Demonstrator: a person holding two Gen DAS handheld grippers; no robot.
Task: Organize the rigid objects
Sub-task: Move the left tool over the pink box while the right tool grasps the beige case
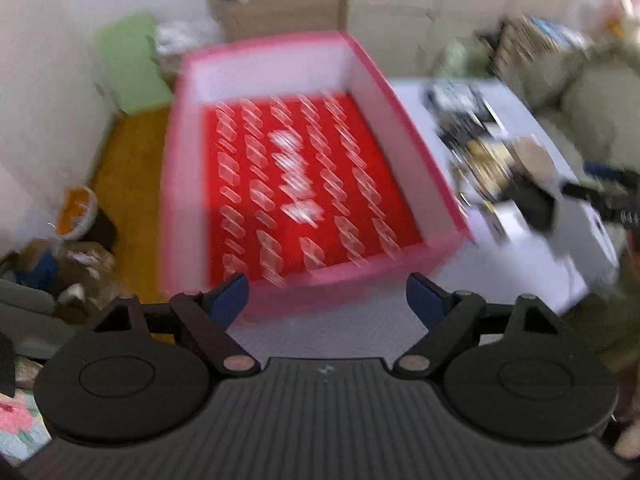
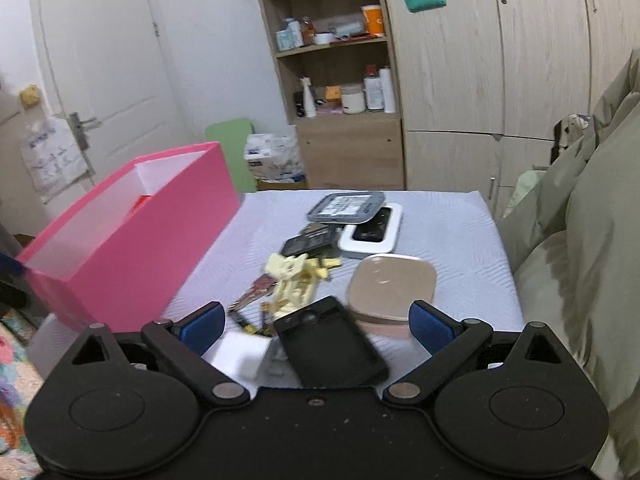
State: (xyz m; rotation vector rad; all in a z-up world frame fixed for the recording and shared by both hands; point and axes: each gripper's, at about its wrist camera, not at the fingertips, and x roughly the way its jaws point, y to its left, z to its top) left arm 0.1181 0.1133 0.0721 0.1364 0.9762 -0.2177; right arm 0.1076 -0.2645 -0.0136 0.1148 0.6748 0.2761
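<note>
Red box floor [image 1: 312, 184] shows only from the left wrist (blurred).

Box [image 2: 132, 240] at table's [image 2: 460, 240] left edge, clutter pile [image 2: 320, 264] right of it, shelf [image 2: 336, 80] behind.

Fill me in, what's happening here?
A person with two handheld grippers is sorting clutter on a table. The left gripper, open and empty, hangs over the pink box. The right gripper, also open, points at the pile, a black phone-like slab between its fingers but not clamped.
</note>
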